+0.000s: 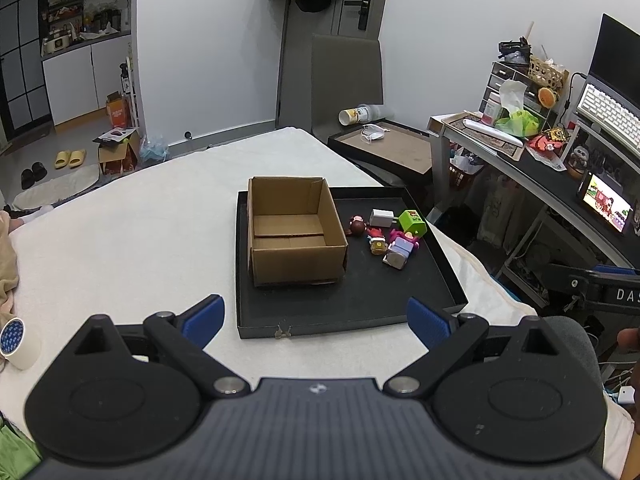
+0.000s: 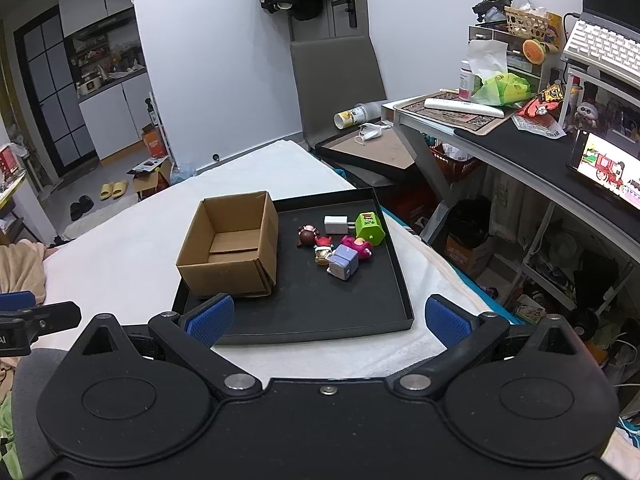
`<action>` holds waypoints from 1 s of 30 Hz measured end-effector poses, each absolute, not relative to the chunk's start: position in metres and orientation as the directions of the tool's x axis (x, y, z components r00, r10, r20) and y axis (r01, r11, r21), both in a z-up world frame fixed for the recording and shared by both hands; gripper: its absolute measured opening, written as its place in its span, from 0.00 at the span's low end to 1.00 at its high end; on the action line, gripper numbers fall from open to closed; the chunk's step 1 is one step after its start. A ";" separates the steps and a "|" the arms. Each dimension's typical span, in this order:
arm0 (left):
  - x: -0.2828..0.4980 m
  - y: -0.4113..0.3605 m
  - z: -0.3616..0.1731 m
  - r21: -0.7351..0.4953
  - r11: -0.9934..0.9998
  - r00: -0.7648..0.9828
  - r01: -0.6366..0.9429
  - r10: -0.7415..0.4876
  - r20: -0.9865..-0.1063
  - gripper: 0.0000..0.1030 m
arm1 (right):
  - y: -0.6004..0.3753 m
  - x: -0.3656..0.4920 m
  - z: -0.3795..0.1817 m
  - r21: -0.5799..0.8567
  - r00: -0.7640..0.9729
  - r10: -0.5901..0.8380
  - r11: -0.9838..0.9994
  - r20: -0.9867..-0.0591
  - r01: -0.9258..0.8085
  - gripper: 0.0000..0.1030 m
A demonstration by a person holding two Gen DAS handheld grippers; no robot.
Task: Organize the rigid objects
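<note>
An open cardboard box (image 1: 294,236) (image 2: 232,246) stands empty on the left half of a black tray (image 1: 352,304) (image 2: 320,312). To its right on the tray lie several small toys: a white charger (image 1: 382,218) (image 2: 335,224), a green block (image 1: 413,222) (image 2: 370,226), a brown figure (image 1: 357,225) (image 2: 307,236), a pink figure (image 1: 404,237) (image 2: 357,246), a red and yellow figure (image 1: 377,241) (image 2: 322,249) and a lilac block (image 1: 397,254) (image 2: 343,261). My left gripper (image 1: 316,322) is open short of the tray's near edge. My right gripper (image 2: 330,318) is open too, over the tray's near part, holding nothing.
The tray rests on a white bed cover (image 1: 120,240). A tape roll (image 1: 16,342) lies at the bed's left. A second tray (image 1: 384,148) with a mask sits on a chair behind. A cluttered desk (image 2: 520,128) stands at the right, close to the bed.
</note>
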State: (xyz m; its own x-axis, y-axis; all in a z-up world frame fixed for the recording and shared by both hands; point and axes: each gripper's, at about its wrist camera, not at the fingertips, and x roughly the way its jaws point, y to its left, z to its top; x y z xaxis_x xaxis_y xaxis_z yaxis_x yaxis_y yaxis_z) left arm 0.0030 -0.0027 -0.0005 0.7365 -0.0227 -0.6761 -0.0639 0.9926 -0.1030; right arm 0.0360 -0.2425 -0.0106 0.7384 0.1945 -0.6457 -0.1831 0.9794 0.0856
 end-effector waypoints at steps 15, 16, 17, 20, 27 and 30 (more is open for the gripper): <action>0.005 -0.006 -0.005 -0.097 0.993 0.730 -0.062 -0.021 -0.684 0.94 | -0.243 0.037 -0.014 0.080 0.732 0.191 0.980 -0.654 -0.184 1.00; 0.005 -0.006 -0.005 -0.094 0.993 0.730 -0.064 -0.018 -0.683 0.94 | -0.243 0.037 -0.015 0.077 0.732 0.189 0.980 -0.654 -0.184 1.00; 0.006 -0.006 -0.006 -0.093 0.994 0.729 -0.066 -0.015 -0.685 0.94 | -0.241 0.038 -0.015 0.078 0.733 0.188 0.980 -0.653 -0.182 1.00; 0.009 -0.005 -0.008 -0.091 0.993 0.724 -0.070 -0.012 -0.690 0.94 | -0.240 0.041 -0.019 0.086 0.723 0.196 0.979 -0.662 -0.186 1.00; 0.024 -0.003 -0.013 -0.097 0.993 0.722 -0.065 -0.020 -0.692 0.94 | -0.239 0.053 -0.029 0.093 0.705 0.205 0.977 -0.679 -0.194 1.00; 0.033 -0.002 -0.017 -0.091 0.993 0.714 -0.070 -0.014 -0.700 0.94 | -0.241 0.061 -0.033 0.100 0.702 0.201 0.978 -0.683 -0.182 1.00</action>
State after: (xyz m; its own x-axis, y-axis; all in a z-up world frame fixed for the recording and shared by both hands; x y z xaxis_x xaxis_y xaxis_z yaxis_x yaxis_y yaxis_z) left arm 0.0328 -0.0017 -0.0167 0.7142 -0.0135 -0.6998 -0.0703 0.9934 -0.0910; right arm 0.0605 -0.2413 -0.0329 0.7021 0.2007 -0.6832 -0.1823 0.9781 0.1001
